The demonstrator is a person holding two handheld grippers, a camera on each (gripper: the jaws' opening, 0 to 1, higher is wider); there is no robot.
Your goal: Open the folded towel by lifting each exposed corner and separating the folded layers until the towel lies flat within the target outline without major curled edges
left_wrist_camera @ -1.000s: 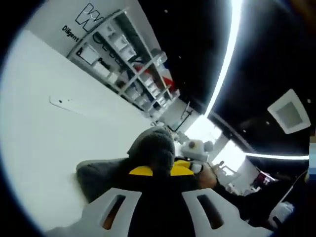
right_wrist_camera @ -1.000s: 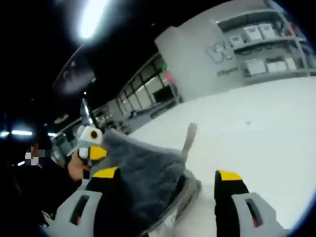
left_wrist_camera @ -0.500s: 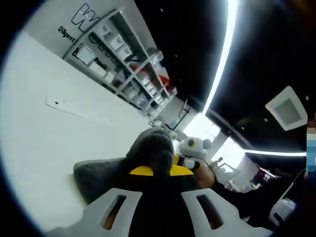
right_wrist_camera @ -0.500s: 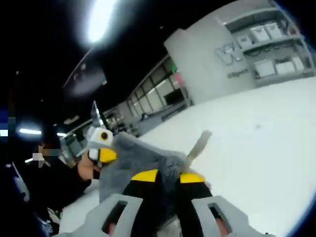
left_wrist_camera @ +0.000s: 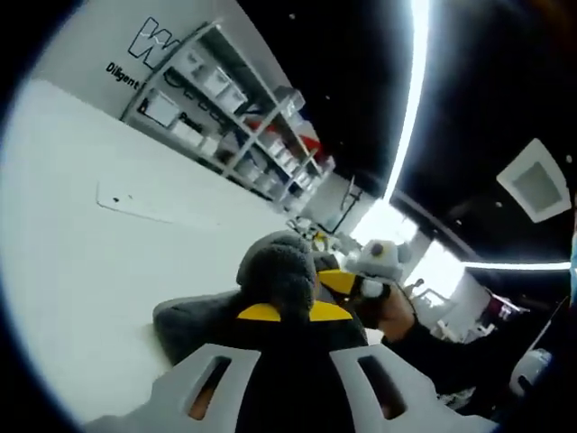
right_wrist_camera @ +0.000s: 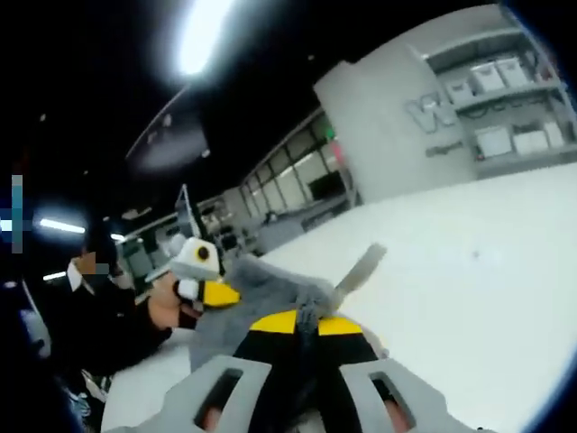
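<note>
The dark grey fleecy towel [left_wrist_camera: 270, 280] lay bunched on the white surface [left_wrist_camera: 81, 234], one fold raised in a hump. In the left gripper view, the left gripper [left_wrist_camera: 281, 313] had its yellow-tipped jaws pressed together on that raised fold. Just beyond it, the right gripper [left_wrist_camera: 347, 281] came in from the right, held by a hand [left_wrist_camera: 392, 311].

In the right gripper view, the right gripper [right_wrist_camera: 302, 323] pinched another part of the towel [right_wrist_camera: 261, 289], jaws closed on the cloth. The left gripper [right_wrist_camera: 209, 290] met the towel from the left. A grey shelving rack [left_wrist_camera: 230, 108] with white boxes stood beyond the far edge of the surface.
</note>
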